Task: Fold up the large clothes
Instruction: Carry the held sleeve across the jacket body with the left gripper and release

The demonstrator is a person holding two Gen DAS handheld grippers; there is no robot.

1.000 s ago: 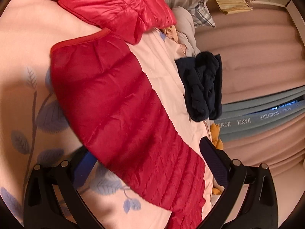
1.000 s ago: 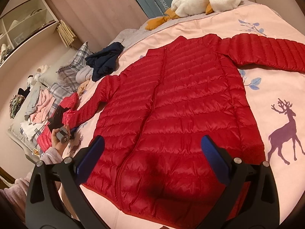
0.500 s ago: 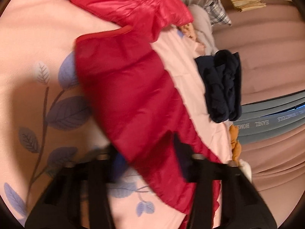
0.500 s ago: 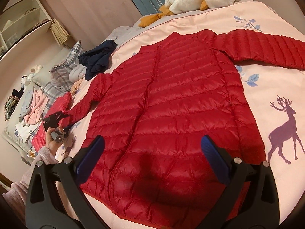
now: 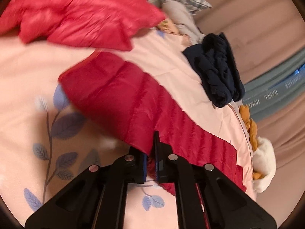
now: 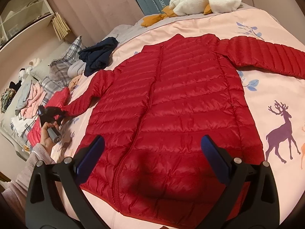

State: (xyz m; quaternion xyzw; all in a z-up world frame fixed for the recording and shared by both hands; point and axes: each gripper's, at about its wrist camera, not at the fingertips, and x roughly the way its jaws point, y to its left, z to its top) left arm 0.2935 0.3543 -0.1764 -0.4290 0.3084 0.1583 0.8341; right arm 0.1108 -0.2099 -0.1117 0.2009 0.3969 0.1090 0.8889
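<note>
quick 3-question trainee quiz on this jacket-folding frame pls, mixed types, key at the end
1. True or false: the left gripper is shut on the sleeve of the red jacket.
2. The right gripper is: A) shut on the hem B) open above the jacket C) holding the plush goose.
3. Fill in: the dark garment lying near the jacket's shoulder is ____ blue.

Key: 1 true; 2 B; 3 navy.

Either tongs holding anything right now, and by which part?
Left tongs are shut on the red jacket's sleeve, partway along, near its edge. Right tongs are open, holding nothing.
</note>
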